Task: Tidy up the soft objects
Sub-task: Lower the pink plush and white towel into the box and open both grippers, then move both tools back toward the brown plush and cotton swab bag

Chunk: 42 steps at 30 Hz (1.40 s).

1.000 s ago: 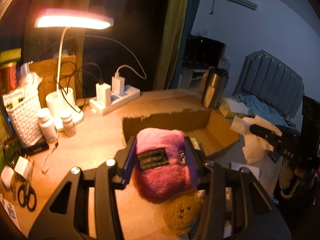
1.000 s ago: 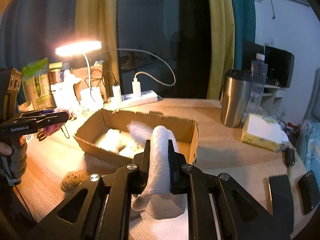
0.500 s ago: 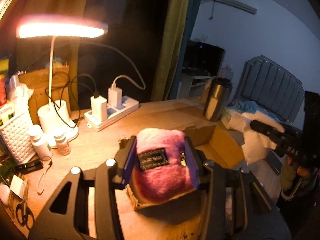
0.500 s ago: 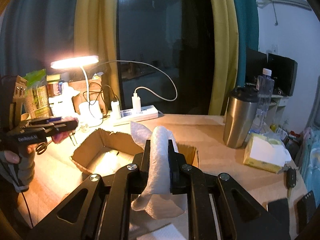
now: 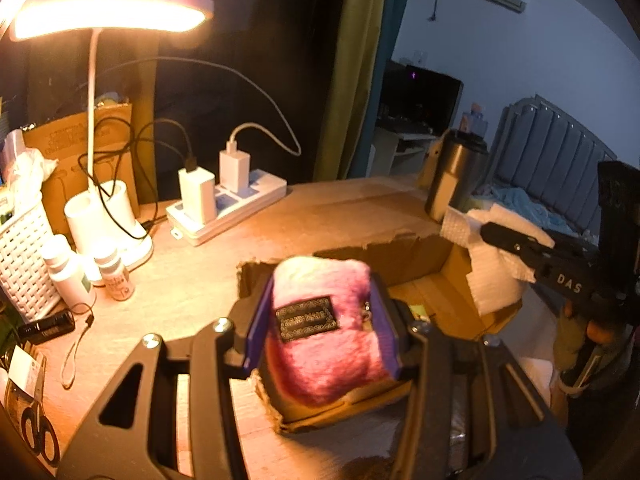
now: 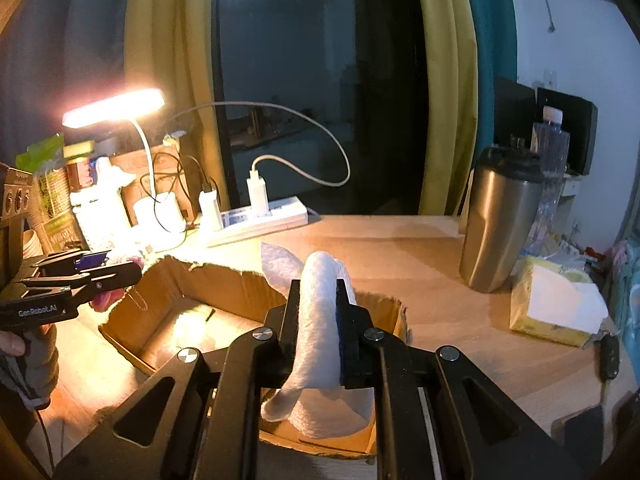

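Observation:
My left gripper (image 5: pixel 320 320) is shut on a pink fluffy pouch (image 5: pixel 324 344) with a black label, held over the near end of an open cardboard box (image 5: pixel 400 248). My right gripper (image 6: pixel 318 312) is shut on a white folded cloth (image 6: pixel 316 344), held over the near right end of the same box (image 6: pixel 180 304). In the left wrist view the right gripper (image 5: pixel 516 246) with the white cloth (image 5: pixel 492 280) is at the box's right end. In the right wrist view the left gripper (image 6: pixel 116 270) is at the box's left end.
A lit desk lamp (image 5: pixel 108 16), power strip with chargers (image 5: pixel 228 208), white basket (image 5: pixel 20 256), small bottles (image 5: pixel 114 268) and scissors (image 5: pixel 38 436) are at the left. A steel tumbler (image 6: pixel 500 224), tissue pack (image 6: pixel 556 304) and water bottle (image 6: pixel 552 148) stand at the right.
Both grippers have moved forward and over the box with their loads. The brown plush beneath the left gripper has dropped out of sight.

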{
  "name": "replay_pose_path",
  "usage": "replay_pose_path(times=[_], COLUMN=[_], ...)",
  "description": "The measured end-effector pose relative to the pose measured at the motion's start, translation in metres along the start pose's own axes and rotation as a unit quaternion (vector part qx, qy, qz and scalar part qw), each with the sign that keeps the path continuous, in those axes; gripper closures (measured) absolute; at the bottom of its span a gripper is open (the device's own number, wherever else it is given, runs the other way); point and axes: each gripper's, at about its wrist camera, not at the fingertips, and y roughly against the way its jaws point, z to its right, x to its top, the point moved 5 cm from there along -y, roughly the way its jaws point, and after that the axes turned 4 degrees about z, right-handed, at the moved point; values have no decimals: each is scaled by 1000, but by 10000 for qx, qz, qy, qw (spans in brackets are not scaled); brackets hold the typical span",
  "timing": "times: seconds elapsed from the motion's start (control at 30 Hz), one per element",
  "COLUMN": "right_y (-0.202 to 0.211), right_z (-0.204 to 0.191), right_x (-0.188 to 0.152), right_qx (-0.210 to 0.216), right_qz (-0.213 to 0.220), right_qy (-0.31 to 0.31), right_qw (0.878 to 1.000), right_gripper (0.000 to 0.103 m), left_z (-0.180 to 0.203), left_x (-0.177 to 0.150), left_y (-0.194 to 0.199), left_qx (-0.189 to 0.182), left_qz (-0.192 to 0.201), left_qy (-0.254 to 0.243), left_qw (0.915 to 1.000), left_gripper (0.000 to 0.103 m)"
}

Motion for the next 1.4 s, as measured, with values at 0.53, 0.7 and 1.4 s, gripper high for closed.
replay_pose_path(times=[0.53,0.7,1.4], right_y=[-9,1,71], right_z=[0,3,-32], right_x=[-18,-16,-14], right_qx=[-86,-194,-449], right_qz=[-394,-326,185], right_qy=[120,174,838], right_qw=[9991,9991,9953], right_gripper=[60,51,37], left_z=[4,3,18], left_x=[-8,-6,-2], left_y=[-7,-1,56], left_qx=[79,183,99], left_qz=[-164,-53,400], left_qy=[29,46,-14], left_qw=[9998,9998,9991], left_gripper=[31,31,20])
